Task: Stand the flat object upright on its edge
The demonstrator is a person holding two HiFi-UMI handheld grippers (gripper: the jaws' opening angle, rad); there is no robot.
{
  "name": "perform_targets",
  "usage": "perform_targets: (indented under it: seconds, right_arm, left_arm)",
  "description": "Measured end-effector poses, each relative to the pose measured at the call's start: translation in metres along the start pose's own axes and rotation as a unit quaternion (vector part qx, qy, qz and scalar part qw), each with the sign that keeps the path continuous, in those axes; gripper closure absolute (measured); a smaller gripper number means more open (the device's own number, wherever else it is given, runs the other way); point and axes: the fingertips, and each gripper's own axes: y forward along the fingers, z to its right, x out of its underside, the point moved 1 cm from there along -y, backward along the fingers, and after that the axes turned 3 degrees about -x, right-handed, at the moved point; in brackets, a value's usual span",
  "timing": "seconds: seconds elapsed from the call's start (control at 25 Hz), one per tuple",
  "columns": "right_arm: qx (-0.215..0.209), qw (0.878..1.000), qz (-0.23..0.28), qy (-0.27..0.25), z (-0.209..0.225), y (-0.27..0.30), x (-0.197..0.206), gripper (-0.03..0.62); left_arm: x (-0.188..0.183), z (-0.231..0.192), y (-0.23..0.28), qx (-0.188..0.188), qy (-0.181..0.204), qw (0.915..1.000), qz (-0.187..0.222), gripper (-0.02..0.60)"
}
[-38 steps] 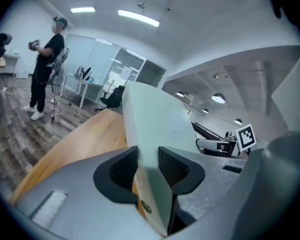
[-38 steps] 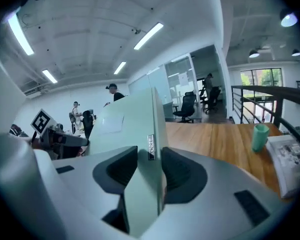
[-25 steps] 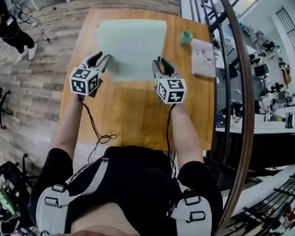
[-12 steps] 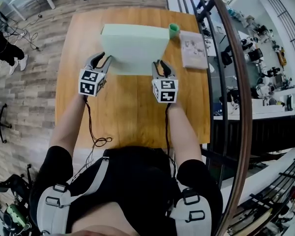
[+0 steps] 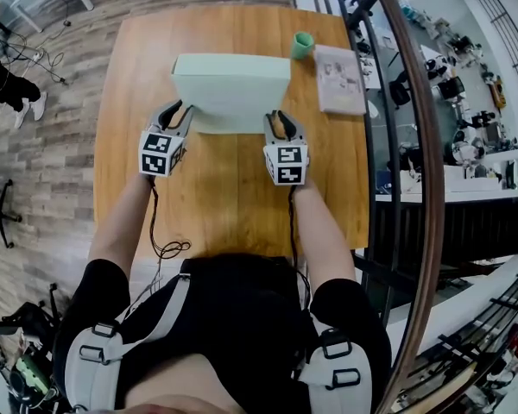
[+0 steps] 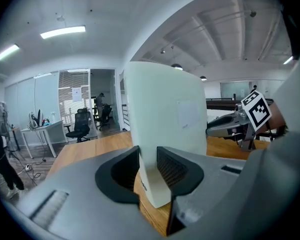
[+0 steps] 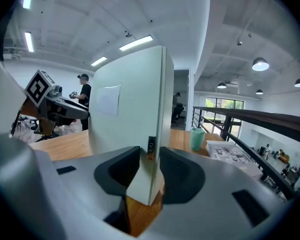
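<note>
Left gripper (image 5: pixel 178 112) and right gripper (image 5: pixel 278 119), jaws just closing, clamp the green panel (image 5: pixel 231 80) upright at twelve o'clock, long edge nine-to-three.

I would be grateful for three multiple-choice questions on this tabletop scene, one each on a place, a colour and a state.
1. Where does the cup stand?
A) at the table's far end, beside the booklet
B) at the table's near edge
C) on the floor

2. What colour is the panel?
A) red
B) pale green
C) black

3. How does the panel stand?
A) flat on the table
B) rolled up
C) upright

Key: 1 A, the head view shows it just left of the booklet at the far end; 2 B, every view shows pale green; 3 C, both gripper views show it rising tall above the tabletop.
</note>
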Motion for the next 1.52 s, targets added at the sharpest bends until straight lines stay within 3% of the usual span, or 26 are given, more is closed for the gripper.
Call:
perform_targets:
  seconds: [0.48,0.8,1.04,1.2,1.24,1.32,1.4,1.52]
  right_arm:
    - [-0.013,1.0,-0.012,0.004,0.0,0.0,0.0,0.465]
    - [-0.017,1.0,0.013,0.018,-0.005,-0.017,-0.018,0.464]
    - [-0.01,0.998,0.058,0.025,-0.01,-0.042,-0.039,0.464]
    - [-0.007,0.992,0.118,0.032,-0.017,-0.08,-0.067,0.465]
    - [-0.009,0.99,0.135,0.03,-0.021,-0.09,-0.076,0.474]
    - [-0.009,0.986,0.165,0.025,-0.029,-0.11,-0.097,0.553]
    - [-0.007,0.982,0.185,0.022,-0.036,-0.125,-0.114,0.589]
    - [0.002,0.98,0.199,0.021,-0.043,-0.138,-0.126,0.591]
  left_arm:
    - [0.005,0.006,-0.006,-0.009,0.023,0.9996,-0.011,0.469]
    - [0.012,0.008,-0.021,-0.033,-0.008,0.9994,-0.011,0.469]
    - [0.009,-0.001,-0.048,-0.07,-0.03,0.997,0.013,0.469]
    - [-0.016,-0.004,-0.083,-0.106,-0.038,0.9919,0.058,0.493]
    - [-0.024,-0.004,-0.094,-0.117,-0.038,0.9901,0.069,0.527]
    - [-0.037,-0.003,-0.116,-0.134,-0.046,0.9856,0.092,0.578]
    - [-0.046,0.002,-0.136,-0.139,-0.064,0.9822,0.109,0.578]
    - [-0.049,0.015,-0.154,-0.138,-0.08,0.9806,0.114,0.578]
